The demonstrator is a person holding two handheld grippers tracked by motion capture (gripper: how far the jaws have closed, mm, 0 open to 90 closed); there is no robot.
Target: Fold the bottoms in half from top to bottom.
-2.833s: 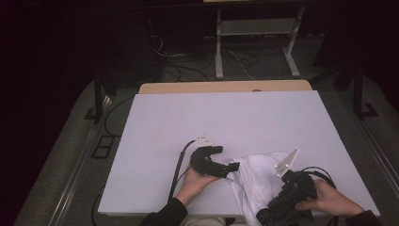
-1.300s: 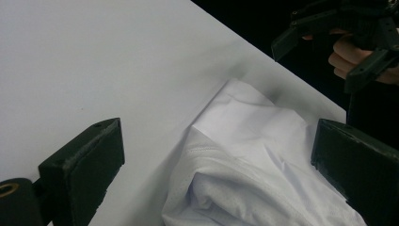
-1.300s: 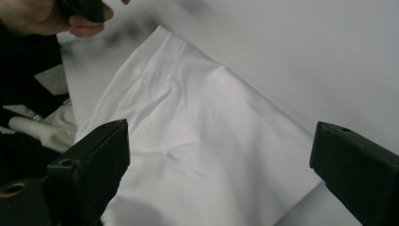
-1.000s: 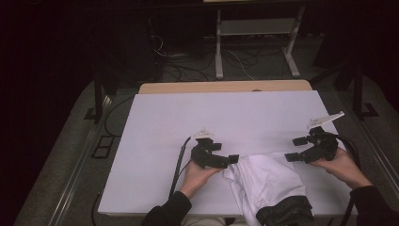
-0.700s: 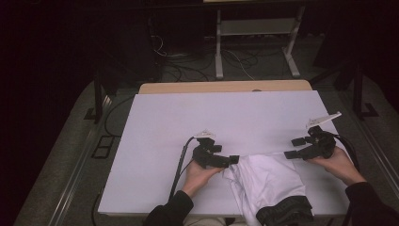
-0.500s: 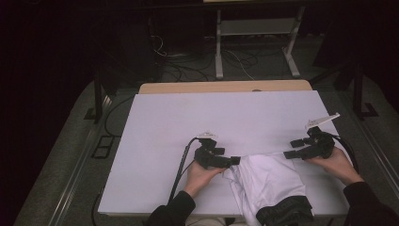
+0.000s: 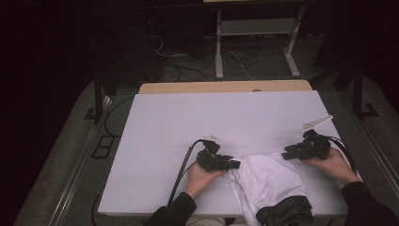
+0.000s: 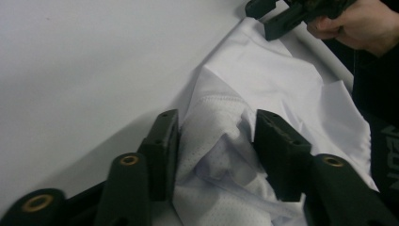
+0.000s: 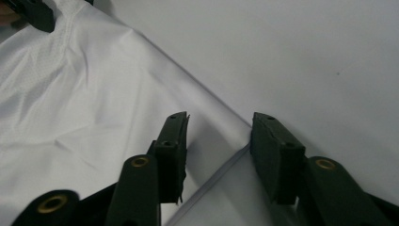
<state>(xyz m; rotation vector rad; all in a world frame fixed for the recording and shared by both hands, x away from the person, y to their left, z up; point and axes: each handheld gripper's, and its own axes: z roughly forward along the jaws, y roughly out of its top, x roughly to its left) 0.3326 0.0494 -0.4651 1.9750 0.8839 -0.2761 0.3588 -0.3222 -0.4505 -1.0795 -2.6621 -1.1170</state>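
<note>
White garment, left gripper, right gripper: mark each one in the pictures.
white garment point(image 7: 268, 176), high view, on its flat middle.
left gripper point(image 8: 216, 141), left gripper view, on bunched cloth between its fingertips.
right gripper point(image 9: 219, 134), right gripper view, midway between its fingertips, over the garment's edge.

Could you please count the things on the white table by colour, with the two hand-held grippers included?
White things: 1, the white garment, which has a black band at its near end.
Black things: 2, the left gripper and the right gripper, each at one far corner of the garment.
Total: 3 things on the white table.
</note>
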